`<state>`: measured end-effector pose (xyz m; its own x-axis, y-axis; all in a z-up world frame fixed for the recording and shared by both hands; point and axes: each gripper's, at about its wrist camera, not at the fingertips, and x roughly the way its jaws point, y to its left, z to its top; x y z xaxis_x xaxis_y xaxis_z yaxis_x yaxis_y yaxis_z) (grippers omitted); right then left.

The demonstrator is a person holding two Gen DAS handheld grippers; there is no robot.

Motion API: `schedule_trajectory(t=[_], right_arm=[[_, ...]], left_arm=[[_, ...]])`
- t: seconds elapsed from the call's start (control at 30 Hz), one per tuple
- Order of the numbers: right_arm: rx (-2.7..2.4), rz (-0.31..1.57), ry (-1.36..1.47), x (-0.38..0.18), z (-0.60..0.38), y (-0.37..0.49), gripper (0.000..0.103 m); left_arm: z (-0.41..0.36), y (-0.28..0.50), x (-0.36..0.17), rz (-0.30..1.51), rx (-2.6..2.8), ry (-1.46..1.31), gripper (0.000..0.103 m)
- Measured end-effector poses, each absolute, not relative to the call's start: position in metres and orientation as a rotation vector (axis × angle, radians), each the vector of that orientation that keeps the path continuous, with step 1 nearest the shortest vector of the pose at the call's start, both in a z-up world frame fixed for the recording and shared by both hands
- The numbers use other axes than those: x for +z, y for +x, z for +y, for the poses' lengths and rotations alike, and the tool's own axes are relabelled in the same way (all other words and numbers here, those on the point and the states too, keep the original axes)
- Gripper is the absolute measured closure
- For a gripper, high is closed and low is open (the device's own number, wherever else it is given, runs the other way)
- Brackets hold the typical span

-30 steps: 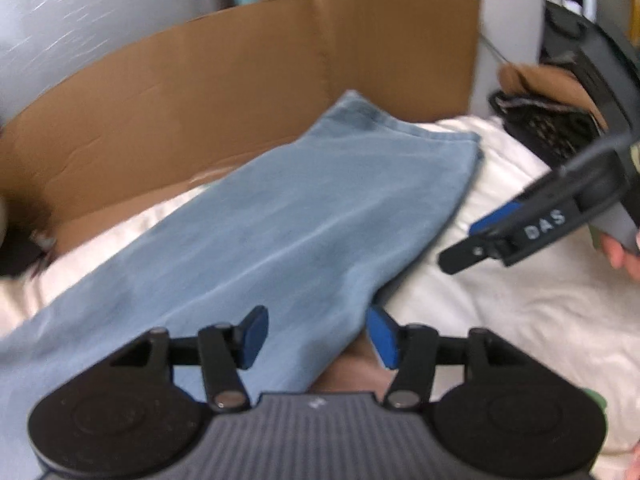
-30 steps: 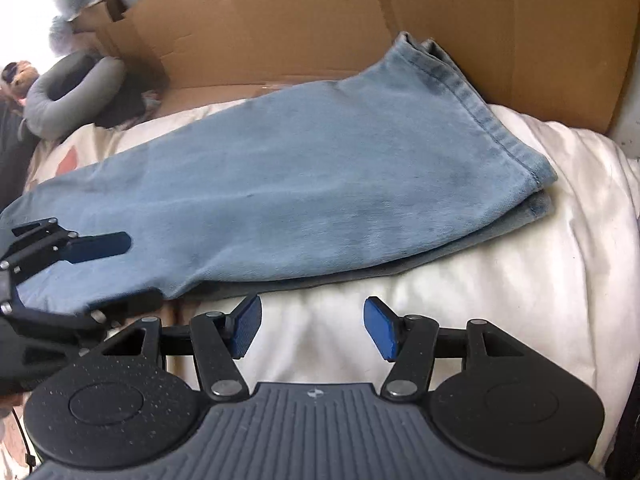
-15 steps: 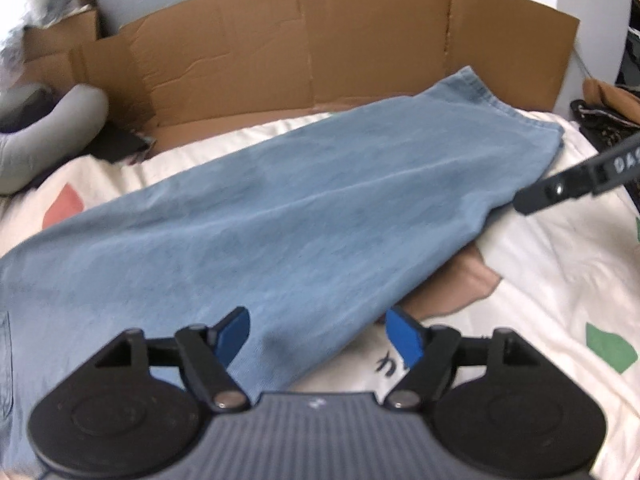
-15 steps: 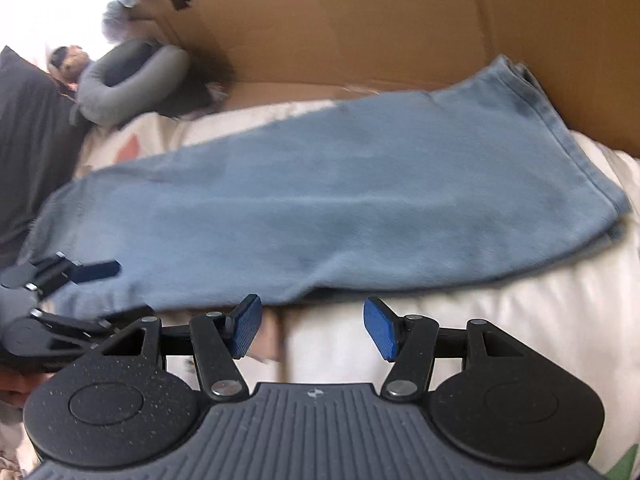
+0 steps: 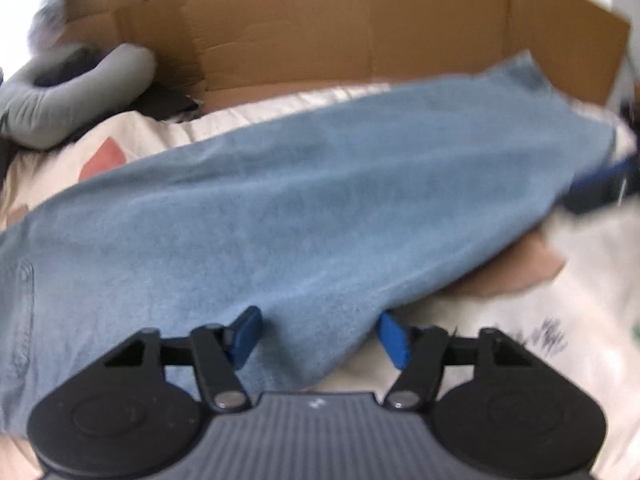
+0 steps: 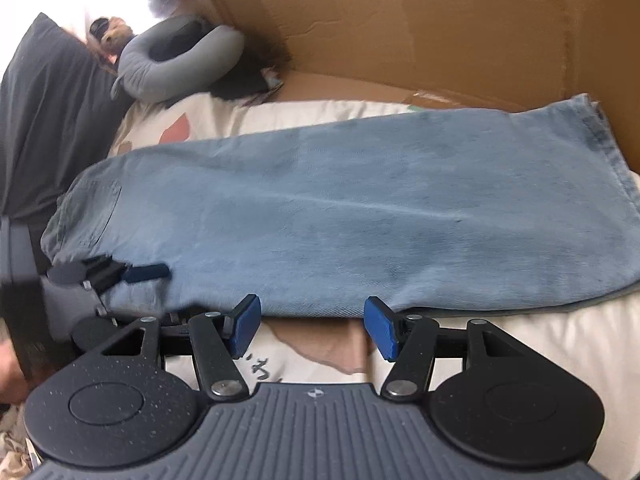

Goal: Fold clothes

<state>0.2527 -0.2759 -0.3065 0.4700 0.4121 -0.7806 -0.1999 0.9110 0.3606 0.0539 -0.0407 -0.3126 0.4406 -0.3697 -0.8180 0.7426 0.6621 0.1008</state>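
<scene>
Light blue jeans (image 6: 340, 216) lie folded lengthwise across a white printed bedsheet (image 6: 520, 344), waist at the left, hems at the right. My left gripper (image 5: 320, 336) hovers over their near edge by the waist end. Its jaws are closing with a fold of denim (image 5: 312, 344) between the blue pads, which are not pressing on it. In the right wrist view the left gripper (image 6: 160, 292) shows at the lower left on the denim. My right gripper (image 6: 313, 326) is open over the sheet just short of the jeans' near edge, with nothing between its fingers.
A brown cardboard wall (image 6: 440, 32) stands right behind the jeans. A grey neck pillow (image 6: 180, 64) lies at the back left, next to a dark pillow (image 6: 48, 120). The sheet (image 5: 560, 300) continues to the right.
Both views have slid left along the jeans toward the waist and pulled back, so the whole garment shows. The left jaws stand wider than a second ago. The right jaws are unchanged.
</scene>
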Motion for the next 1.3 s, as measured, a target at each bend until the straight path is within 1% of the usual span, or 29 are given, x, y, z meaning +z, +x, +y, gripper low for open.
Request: schedule_trajectory(t=[0.03,0.07,0.1,0.13,0.17,0.37,0.7,0.73,0.83,0.93,1.0,1.1,1.3], right_arm=[[0.390,1.025,0.224,-0.309,-0.271,0.253,0.040],[0.401,1.036,0.237,-0.311,-0.268,0.254,0.040],[0.413,1.048,0.257,-0.314,-0.265,0.256,0.040],[0.422,1.056,0.253,-0.316,-0.259,0.258,0.040],[0.431,1.063,0.247,-0.318,-0.253,0.260,0.040],[0.416,1.047,0.161,-0.323,-0.220,0.280,0.041],[0.311,1.063,0.139,-0.345,-0.198,0.323,0.041],[0.297,1.072,0.137,-0.348,-0.197,0.325,0.041],[0.272,1.110,0.105,-0.358,-0.192,0.326,0.050],[0.296,1.122,0.089,-0.360,-0.186,0.317,0.054],[0.328,1.129,0.085,-0.362,-0.181,0.307,0.054],[0.364,1.112,0.008,-0.363,-0.174,0.293,0.055],[0.368,1.117,0.028,-0.363,-0.179,0.286,0.055]], left_arm=[[-0.039,0.057,-0.308,0.859,-0.726,0.470,0.047],[-0.039,0.059,-0.304,0.854,-0.726,0.452,0.058],[-0.039,0.061,-0.301,0.847,-0.727,0.444,0.065],[-0.039,0.063,-0.299,0.843,-0.730,0.436,0.080],[-0.039,0.064,-0.297,0.841,-0.734,0.429,0.090],[-0.041,0.064,-0.290,0.804,-0.753,0.419,0.095],[-0.038,0.068,-0.279,0.786,-0.758,0.380,0.096],[-0.037,0.069,-0.278,0.786,-0.760,0.376,0.096],[-0.036,0.070,-0.276,0.784,-0.765,0.368,0.096],[-0.035,0.070,-0.275,0.780,-0.773,0.364,0.096],[-0.034,0.069,-0.275,0.780,-0.778,0.359,0.096],[-0.033,0.068,-0.278,0.779,-0.784,0.368,0.096],[-0.034,0.062,-0.290,0.787,-0.798,0.408,0.096]])
